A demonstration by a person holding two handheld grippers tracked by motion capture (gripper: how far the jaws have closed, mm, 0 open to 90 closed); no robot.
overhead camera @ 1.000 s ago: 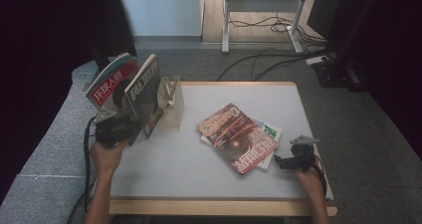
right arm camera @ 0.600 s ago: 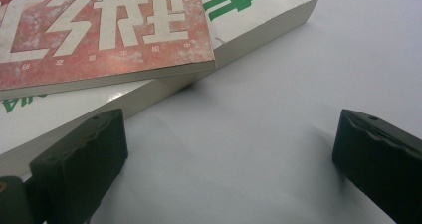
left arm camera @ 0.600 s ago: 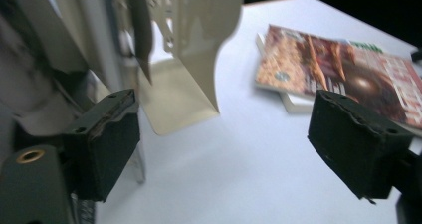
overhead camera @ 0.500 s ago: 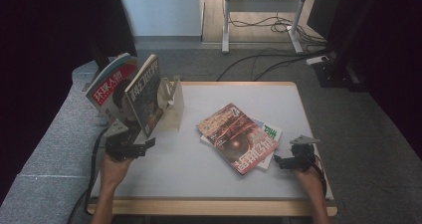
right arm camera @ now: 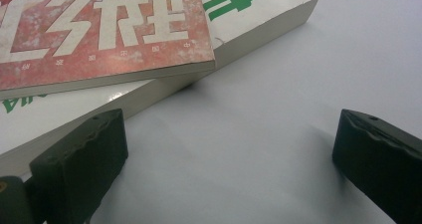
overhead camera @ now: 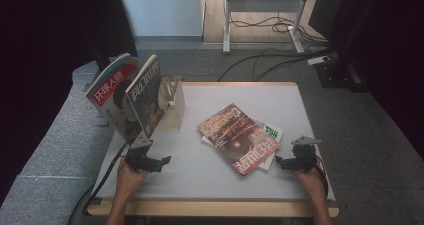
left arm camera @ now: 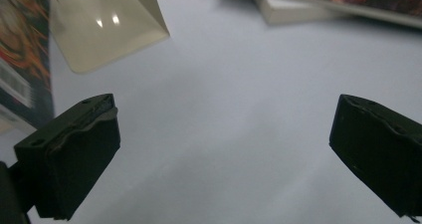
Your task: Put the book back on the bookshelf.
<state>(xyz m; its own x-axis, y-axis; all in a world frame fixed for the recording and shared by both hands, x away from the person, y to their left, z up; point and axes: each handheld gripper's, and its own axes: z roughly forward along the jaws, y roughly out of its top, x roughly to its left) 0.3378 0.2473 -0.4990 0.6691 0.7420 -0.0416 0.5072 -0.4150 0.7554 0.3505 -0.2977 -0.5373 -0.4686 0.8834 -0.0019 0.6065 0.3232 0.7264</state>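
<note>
Two magazines (overhead camera: 131,92) stand tilted against a beige bookend (overhead camera: 172,102) at the table's left edge. A red magazine (overhead camera: 237,137) lies flat on a white book (overhead camera: 270,135) right of centre. My left gripper (overhead camera: 161,161) is low over the table near the front left. Its jaws have just been opening and now stand wide apart with only bare tabletop between them (left arm camera: 224,154). The bookend (left arm camera: 107,25) is ahead of it on the left. My right gripper (overhead camera: 278,161) rests by the white book's (right arm camera: 249,15) corner, open and empty (right arm camera: 229,169), with the red magazine (right arm camera: 99,30) ahead.
The white table (overhead camera: 210,170) has bare room between the two grippers and along the far side. A grey cushioned surface (overhead camera: 55,150) borders the left edge. Cables and a metal stand (overhead camera: 260,15) are on the floor beyond.
My left gripper has drawn back from the standing magazines toward the front edge, sinking to the table, and its jaws have spread. The right gripper has not moved.
</note>
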